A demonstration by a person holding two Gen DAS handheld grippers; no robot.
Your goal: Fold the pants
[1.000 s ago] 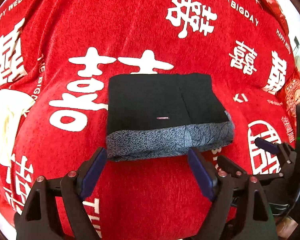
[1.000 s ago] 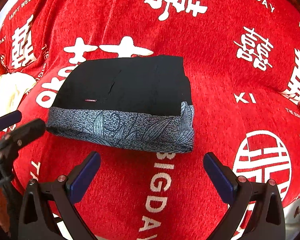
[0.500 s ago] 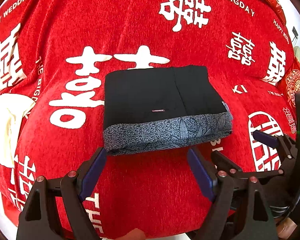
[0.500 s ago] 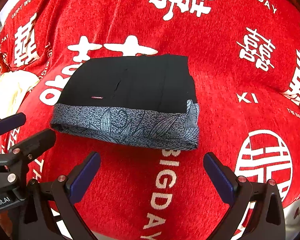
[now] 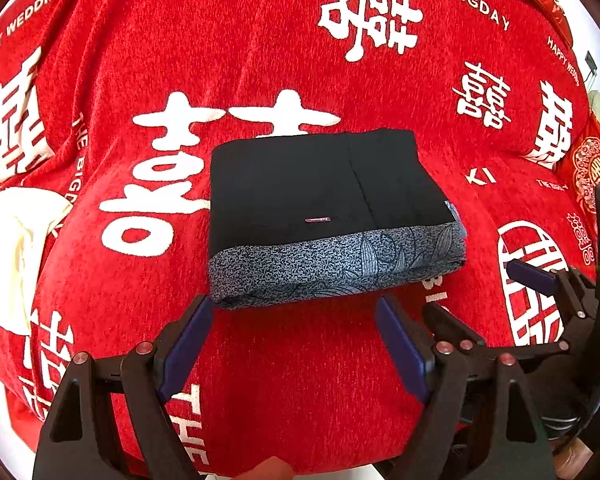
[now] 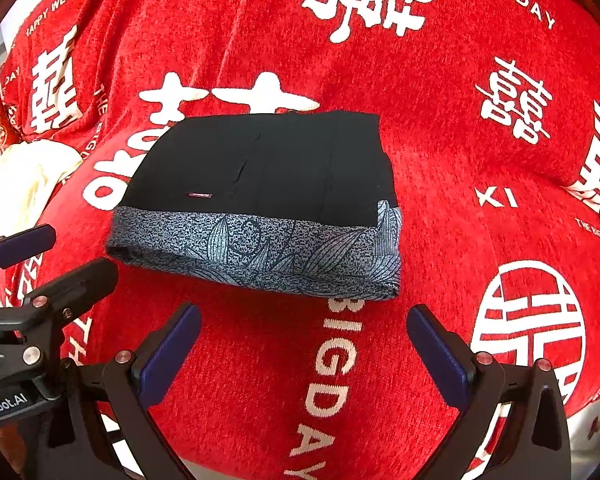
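Note:
The black pants (image 5: 320,192) lie folded into a compact rectangle on the red cloth, with a grey leaf-patterned band along the near edge; they also show in the right wrist view (image 6: 268,176). My left gripper (image 5: 294,320) is open and empty, just short of the band's near edge. My right gripper (image 6: 304,328) is open and empty, a little nearer than the pants' right half. Each gripper shows at the edge of the other's view: the right one (image 5: 540,280) and the left one (image 6: 40,252).
A red cloth (image 5: 260,40) with white wedding lettering covers the whole surface (image 6: 460,200). A cream cloth (image 5: 8,248) lies at the far left, also in the right wrist view (image 6: 24,184). The cloth's near edge drops off below the grippers.
Both grippers have pulled back slightly from the folded pants and stayed open. The pants have not moved.

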